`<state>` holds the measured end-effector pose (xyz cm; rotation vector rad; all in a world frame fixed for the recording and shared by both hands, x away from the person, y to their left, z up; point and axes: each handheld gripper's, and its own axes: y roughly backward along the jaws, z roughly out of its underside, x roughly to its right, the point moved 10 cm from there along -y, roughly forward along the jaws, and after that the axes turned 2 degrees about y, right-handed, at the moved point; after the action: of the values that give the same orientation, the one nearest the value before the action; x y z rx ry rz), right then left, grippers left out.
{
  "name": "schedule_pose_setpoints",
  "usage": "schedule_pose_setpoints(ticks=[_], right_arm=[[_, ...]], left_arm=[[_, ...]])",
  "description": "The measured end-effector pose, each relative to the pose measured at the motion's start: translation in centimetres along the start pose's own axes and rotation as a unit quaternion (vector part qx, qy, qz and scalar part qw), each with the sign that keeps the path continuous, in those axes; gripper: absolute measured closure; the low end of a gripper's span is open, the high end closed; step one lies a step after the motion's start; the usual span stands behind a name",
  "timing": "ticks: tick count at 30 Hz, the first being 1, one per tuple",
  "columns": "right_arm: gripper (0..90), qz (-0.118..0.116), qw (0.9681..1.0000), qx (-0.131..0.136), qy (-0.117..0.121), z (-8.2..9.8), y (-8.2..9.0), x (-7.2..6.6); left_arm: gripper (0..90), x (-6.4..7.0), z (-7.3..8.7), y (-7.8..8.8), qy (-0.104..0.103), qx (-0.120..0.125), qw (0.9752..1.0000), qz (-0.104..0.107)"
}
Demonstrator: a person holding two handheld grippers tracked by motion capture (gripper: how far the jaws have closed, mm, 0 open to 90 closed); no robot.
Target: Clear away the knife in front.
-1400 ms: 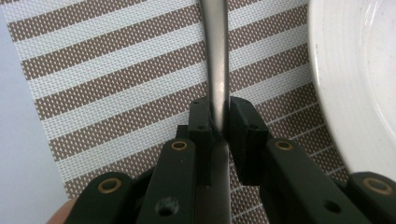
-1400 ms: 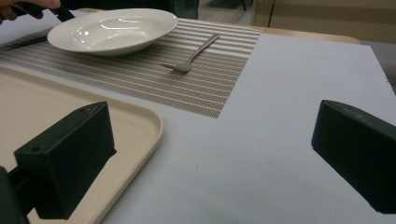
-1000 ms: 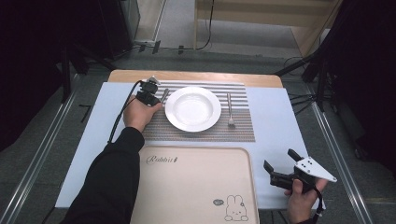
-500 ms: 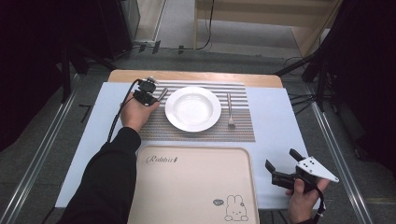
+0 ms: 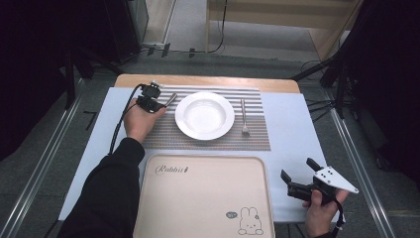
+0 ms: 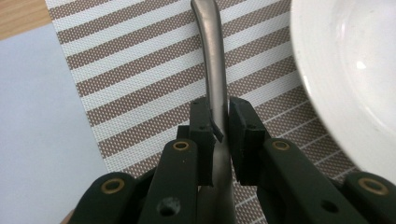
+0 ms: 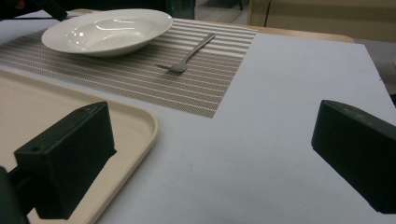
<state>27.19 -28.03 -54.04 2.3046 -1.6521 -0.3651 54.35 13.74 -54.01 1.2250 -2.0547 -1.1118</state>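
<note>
The left gripper (image 6: 218,122) clamps a metal utensil handle (image 6: 212,56) near the placemat's (image 5: 218,141) left edge, beside the plate (image 5: 204,115). Keep that grip square and lift straight, clear of the plate rim. The right gripper (image 5: 301,179) waits with jaws apart by the tray's (image 5: 198,198) right edge.

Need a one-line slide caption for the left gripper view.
Left gripper shut on a metal utensil handle above the striped placemat, beside the white plate.

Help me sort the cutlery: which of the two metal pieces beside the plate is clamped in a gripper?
The utensil left of the plate, pinched by the left gripper. The fork on the plate's right lies free on the striped mat.
</note>
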Motion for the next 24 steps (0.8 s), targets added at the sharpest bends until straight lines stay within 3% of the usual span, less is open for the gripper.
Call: schedule_pose_setpoints(ticks=[24], right_arm=[[0.0, 0.003, 1.0, -0.002, 0.006, 0.0, -0.1, -0.1]], left_arm=[[79.7, 0.7, 2.2, 3.6, -0.007, 0.032, 0.9992, 0.023]])
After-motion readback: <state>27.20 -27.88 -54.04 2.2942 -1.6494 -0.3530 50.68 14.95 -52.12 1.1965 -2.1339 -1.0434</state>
